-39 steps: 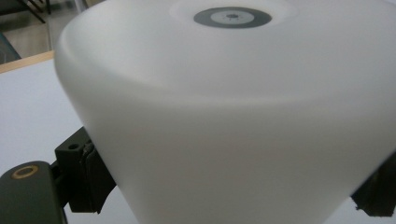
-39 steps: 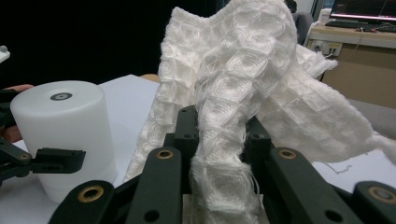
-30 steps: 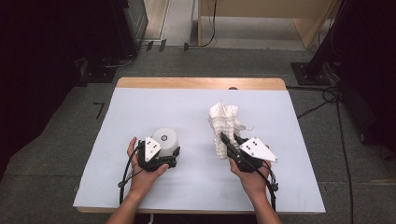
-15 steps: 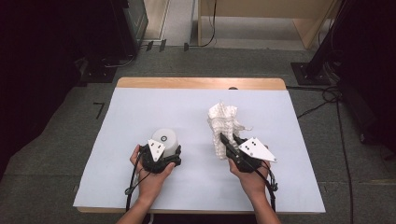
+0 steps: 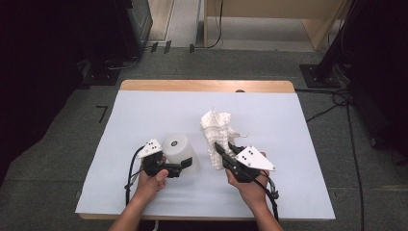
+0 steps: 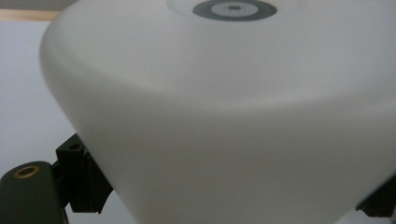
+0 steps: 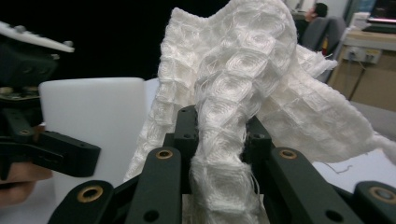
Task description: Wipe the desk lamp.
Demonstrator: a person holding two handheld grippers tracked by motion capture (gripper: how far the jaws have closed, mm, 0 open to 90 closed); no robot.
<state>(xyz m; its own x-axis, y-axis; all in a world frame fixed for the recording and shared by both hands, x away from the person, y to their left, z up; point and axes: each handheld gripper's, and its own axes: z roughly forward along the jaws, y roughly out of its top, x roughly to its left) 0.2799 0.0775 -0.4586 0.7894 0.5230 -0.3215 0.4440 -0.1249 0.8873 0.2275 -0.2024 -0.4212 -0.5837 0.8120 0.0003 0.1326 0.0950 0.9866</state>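
Since a second ago the white cup (image 5: pixel 180 151) has tipped: it stood upside down with its round base up, and now it leans away from the left gripper (image 5: pixel 179 169), whose jaws have just been closing a little and now clamp wide around the cup's wall, one on each side. The white table (image 5: pixel 144 115) lies under everything. The white cloth (image 5: pixel 217 134) stands bunched up ahead of the right gripper (image 5: pixel 221 153), its lower end pinched between that gripper's nearly closed jaws.

The left gripper view shows the cup's smooth wall (image 6: pixel 224 116) close up and a grey ring on its base, detail too small in the high view. The right gripper view shows the cloth's waffle weave (image 7: pixel 233 84) and the cup (image 7: pixel 93 121) off to its left.

Both forearms come in low, the left hand (image 5: pixel 151 180) turned inward toward the cup, the right hand (image 5: pixel 248 185) pointing its gripper forward and left.
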